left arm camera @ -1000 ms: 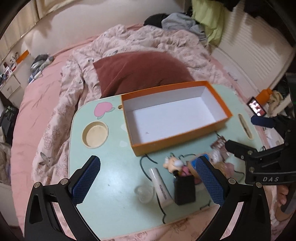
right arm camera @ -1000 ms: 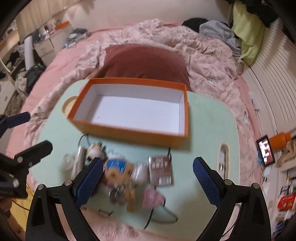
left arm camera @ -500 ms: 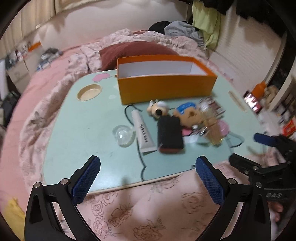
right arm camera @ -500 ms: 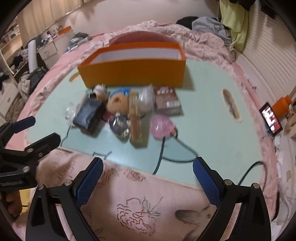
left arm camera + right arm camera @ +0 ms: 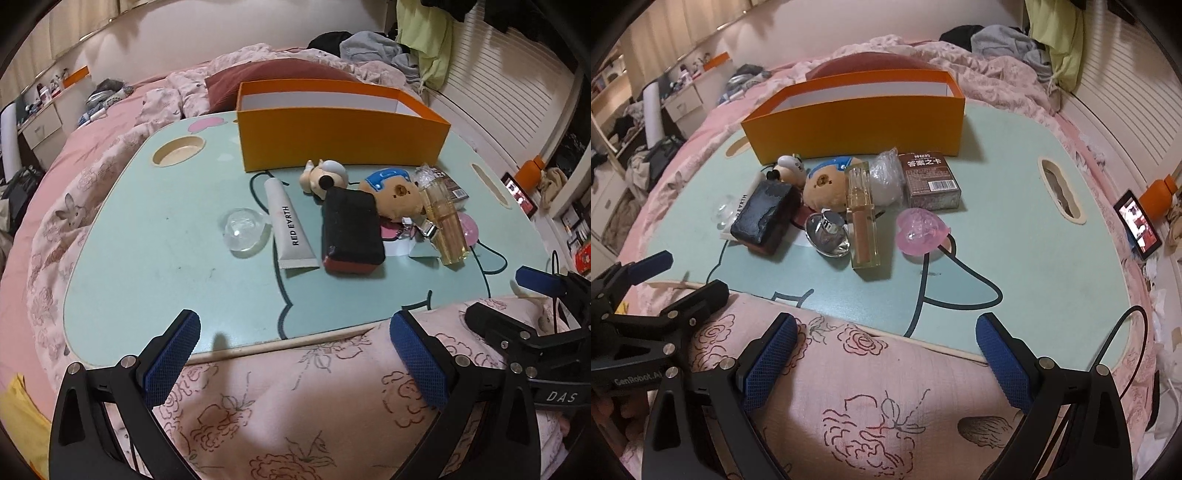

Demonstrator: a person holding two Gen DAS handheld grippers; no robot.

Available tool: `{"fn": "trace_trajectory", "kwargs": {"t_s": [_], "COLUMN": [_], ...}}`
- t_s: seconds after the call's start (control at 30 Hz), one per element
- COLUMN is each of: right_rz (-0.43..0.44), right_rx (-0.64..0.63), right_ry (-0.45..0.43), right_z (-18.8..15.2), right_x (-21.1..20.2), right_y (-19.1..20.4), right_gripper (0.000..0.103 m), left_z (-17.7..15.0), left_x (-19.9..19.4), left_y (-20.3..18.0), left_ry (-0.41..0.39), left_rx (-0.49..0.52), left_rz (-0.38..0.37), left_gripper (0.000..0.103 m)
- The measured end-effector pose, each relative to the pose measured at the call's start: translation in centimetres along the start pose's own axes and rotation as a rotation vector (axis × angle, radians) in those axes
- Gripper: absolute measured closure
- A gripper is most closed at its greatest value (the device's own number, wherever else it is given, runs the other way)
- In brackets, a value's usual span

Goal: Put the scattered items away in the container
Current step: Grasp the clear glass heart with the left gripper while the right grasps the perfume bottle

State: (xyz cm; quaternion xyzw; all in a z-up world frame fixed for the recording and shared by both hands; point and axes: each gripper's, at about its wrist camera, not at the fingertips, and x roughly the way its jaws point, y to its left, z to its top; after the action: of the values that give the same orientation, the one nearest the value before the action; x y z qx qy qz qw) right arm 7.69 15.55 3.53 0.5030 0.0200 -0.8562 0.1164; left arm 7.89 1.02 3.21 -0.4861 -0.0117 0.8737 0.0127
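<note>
While nothing yet lies in the orange cardboard box (image 5: 341, 138) at the upper centre of the frame, the task stands at its opening step. Both the left gripper (image 5: 295, 362) and right gripper (image 5: 882, 363) hover low in the frame with jaws spread wide, empty. The scattered items cluster mid-frame on the pale green tabletop (image 5: 147, 258): white cream tube (image 5: 291, 229), black rectangular case (image 5: 351, 229), pink heart-shaped trinket (image 5: 921, 230). Next, I judge, one gripper must reach forward and close on an outlying piece.

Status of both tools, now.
Left tool: open, holding nothing, short of the table.
Right tool: open, holding nothing.
</note>
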Motion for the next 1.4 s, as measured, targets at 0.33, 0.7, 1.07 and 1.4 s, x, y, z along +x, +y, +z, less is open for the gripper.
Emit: {"fn": "trace_trajectory", "kwargs": {"t_s": [0.33,0.7,1.07,1.4], "right_rz": [0.003,0.160,0.248,0.237], "right_rx": [-0.001,0.037,0.004,-0.012], "right_ry": [-0.004,-0.047,-0.117,-0.119], "right_z": [0.0,1.0,2.1,5.1], "right_x": [-0.1,0.0,0.2,1.7], "right_y": [-0.1,-3.1,-2.7,-1.9], "right_gripper": [0.005,0.054,0.086,0.074], "left_z": [0.0,0.8,3.1,3.8], "left_x": [-0.1,-0.6,1.5,3.7], "left_y": [0.9,3.2,5.9,6.3], "left_ry": [-0.025,-0.112,-0.135,-0.095], "left_rx": [-0.023,-0.044,-0.127,-0.123], "left_rz": [0.025,-0.050,-0.103,-0.065], "left_gripper": [0.001,0.012,0.033,0.041]}}
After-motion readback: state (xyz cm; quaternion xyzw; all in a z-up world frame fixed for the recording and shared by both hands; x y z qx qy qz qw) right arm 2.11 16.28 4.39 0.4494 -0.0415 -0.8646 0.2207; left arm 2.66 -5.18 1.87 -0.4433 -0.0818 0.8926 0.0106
